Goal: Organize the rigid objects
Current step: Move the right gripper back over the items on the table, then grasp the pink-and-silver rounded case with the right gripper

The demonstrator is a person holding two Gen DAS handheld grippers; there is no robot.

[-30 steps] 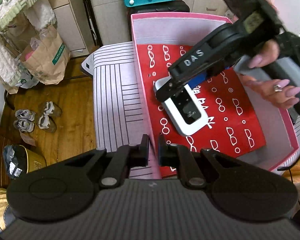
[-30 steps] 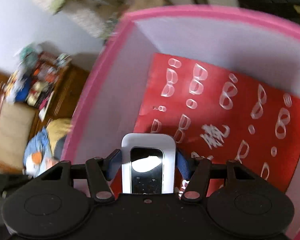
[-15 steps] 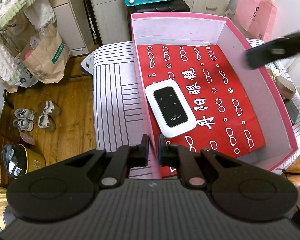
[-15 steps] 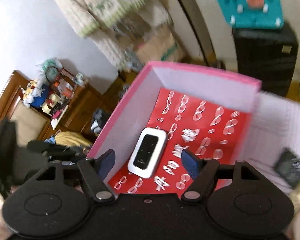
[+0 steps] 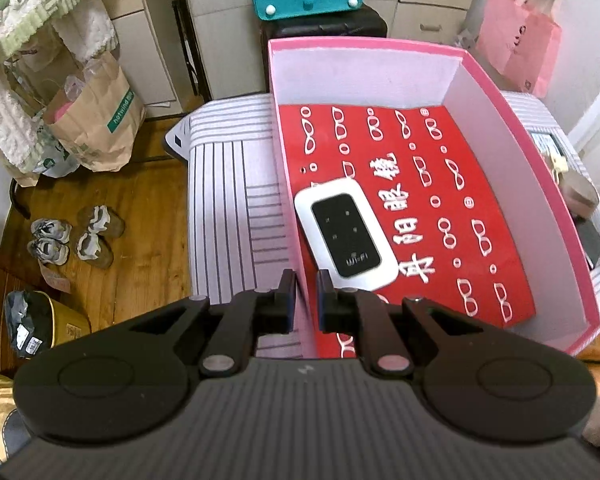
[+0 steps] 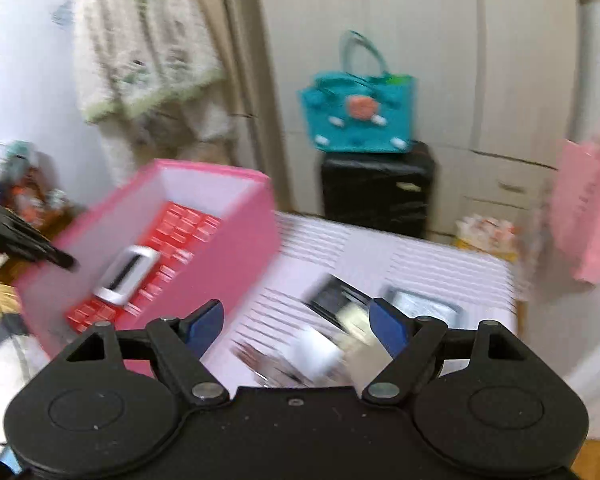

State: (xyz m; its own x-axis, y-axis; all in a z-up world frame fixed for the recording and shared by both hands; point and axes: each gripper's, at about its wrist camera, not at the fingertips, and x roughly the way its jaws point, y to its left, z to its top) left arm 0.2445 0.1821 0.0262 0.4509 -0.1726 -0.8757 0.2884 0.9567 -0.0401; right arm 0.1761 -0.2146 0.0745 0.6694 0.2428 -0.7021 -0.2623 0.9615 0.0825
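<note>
A white WiFi router with a black face (image 5: pixel 345 234) lies in the pink box (image 5: pixel 528 120), on its red floor printed with glasses. It also shows, blurred, in the right wrist view (image 6: pixel 126 274). My left gripper (image 5: pixel 305 294) is shut on the box's near left wall. My right gripper (image 6: pixel 298 326) is open and empty, above the striped table to the right of the box (image 6: pixel 236 236). Several blurred small objects (image 6: pixel 340 332) lie on the table under it.
The box stands on a striped white table (image 5: pixel 228 200). A few small objects (image 5: pixel 580 196) lie on the table right of the box. A teal bag (image 6: pixel 360 120) sits on a black case behind. A paper bag (image 5: pixel 96 120) and shoes (image 5: pixel 72 236) are on the wooden floor at left.
My right gripper let go of the router in the box, opened, and swung out to the right over the table. My left gripper kept its hold on the box wall.
</note>
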